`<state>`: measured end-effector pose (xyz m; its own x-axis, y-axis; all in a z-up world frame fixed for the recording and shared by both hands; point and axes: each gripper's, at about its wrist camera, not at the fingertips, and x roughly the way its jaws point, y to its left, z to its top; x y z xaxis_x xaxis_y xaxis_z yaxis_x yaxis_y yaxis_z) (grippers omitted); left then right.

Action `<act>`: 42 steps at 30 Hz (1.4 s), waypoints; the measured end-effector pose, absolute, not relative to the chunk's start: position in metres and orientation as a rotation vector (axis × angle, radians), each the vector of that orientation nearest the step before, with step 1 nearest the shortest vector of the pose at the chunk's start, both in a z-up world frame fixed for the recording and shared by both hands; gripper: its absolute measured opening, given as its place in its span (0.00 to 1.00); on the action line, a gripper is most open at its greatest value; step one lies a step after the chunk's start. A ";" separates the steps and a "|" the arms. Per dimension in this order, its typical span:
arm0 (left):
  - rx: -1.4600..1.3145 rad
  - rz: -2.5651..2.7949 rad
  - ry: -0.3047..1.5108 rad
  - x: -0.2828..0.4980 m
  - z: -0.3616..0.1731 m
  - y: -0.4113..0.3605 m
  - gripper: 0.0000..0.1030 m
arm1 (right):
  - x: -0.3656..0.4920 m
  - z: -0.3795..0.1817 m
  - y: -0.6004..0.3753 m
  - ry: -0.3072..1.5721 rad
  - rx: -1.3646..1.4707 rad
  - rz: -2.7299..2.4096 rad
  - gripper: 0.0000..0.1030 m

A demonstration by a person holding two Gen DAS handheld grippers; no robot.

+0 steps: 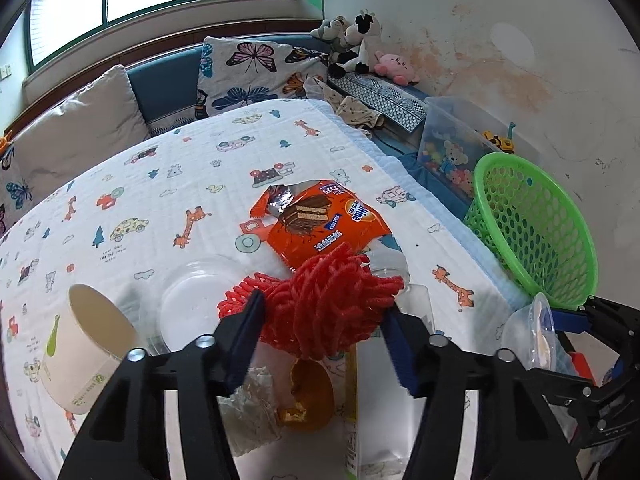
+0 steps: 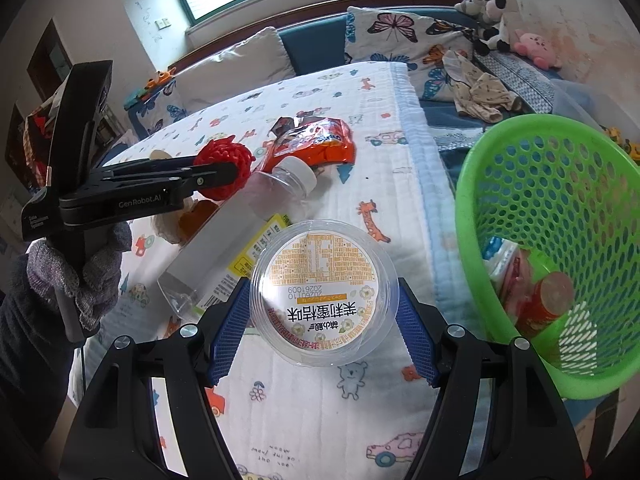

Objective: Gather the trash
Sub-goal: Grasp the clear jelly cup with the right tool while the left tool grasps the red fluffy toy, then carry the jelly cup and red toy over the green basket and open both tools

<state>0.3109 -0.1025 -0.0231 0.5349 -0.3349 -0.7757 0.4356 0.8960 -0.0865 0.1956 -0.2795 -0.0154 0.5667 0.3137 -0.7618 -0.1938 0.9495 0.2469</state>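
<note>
A bed with a cartoon-print sheet stands under a window, cushions and plush toys at its head. The left gripper clenches a red yarn ball above the sheet's middle. The right gripper grasps a clear plastic cup near the right edge, beside a green basket. Only the right view shows the basket's contents; only the left shows a paper cup.
</note>
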 end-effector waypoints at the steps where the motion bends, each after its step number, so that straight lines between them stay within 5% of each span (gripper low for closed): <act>1: 0.121 -0.463 0.893 0.311 -0.023 -0.102 0.46 | 0.194 -0.015 -0.281 0.919 0.142 0.297 0.68; 9: 0.113 -0.454 0.842 0.301 -0.004 -0.097 0.37 | 0.184 -0.004 -0.292 0.889 0.150 0.273 0.68; 25: 0.048 -0.583 0.794 0.268 0.051 -0.135 0.37 | 0.170 0.021 -0.373 0.813 0.202 0.093 0.68; 42: 0.063 -0.738 0.831 0.259 0.049 -0.237 0.37 | 0.172 -0.012 -0.452 0.873 0.239 -0.088 0.69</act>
<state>0.2592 -0.2372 0.0492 0.4436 -0.5713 -0.6906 0.6184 0.7528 -0.2255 0.1724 -0.4521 -0.0115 0.6409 0.0209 -0.7674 0.1739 0.9697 0.1717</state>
